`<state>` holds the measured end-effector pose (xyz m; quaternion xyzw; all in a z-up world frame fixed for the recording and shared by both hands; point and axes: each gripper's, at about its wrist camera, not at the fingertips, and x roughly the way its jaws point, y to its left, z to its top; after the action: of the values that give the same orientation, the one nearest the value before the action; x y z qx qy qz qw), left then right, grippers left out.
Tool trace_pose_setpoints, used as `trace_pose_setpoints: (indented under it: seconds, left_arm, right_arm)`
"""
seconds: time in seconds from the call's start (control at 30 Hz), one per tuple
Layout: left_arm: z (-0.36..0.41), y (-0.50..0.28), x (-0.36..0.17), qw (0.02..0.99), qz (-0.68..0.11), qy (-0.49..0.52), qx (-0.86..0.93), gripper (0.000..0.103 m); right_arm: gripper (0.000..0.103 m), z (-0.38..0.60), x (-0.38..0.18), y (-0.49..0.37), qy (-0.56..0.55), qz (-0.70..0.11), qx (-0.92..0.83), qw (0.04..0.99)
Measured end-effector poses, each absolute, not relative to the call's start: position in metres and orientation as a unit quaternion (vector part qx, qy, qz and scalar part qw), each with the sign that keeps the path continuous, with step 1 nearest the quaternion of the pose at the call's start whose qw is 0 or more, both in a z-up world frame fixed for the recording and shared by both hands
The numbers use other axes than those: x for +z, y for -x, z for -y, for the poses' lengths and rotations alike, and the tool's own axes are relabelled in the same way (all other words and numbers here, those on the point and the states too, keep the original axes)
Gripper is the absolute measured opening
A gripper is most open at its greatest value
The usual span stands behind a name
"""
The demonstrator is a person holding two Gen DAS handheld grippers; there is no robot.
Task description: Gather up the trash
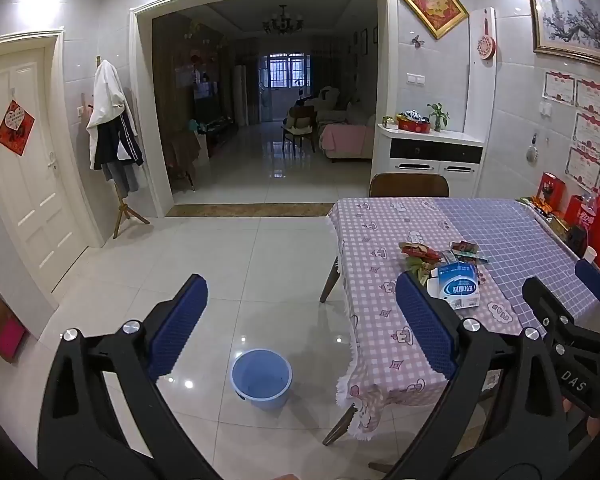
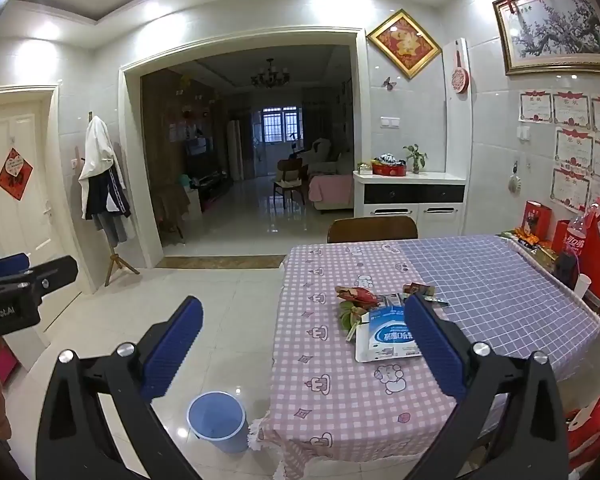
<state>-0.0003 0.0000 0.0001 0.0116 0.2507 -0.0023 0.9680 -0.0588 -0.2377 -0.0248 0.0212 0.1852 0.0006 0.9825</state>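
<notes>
Both the left gripper [image 1: 300, 320] and right gripper [image 2: 304, 340] hung wide apart, holding nothing, while the crumpled wrappers and white-blue packet [image 2: 386, 338] lay on the checked tablecloth [image 2: 340, 380], right of the round blue plastic bin [image 2: 216, 420].

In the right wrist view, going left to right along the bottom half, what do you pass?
Left gripper at the edge → blue trash bin on the floor → wrapper pile on the pink tablecloth → white-and-blue packet → paper cup → red bag.
</notes>
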Motion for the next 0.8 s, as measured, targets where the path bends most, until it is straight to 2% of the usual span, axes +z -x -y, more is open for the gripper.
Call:
trace_pose_setpoints:
  seconds: [0.8]
  left_arm:
    - [-0.0001, 0.0002, 0.0000, 0.967, -0.256, -0.009, -0.004, 0.093]
  right_arm:
    - [0.099, 0.2316, -0.0255, 0.0572, -0.020, -0.187, 0.000, 0.982]
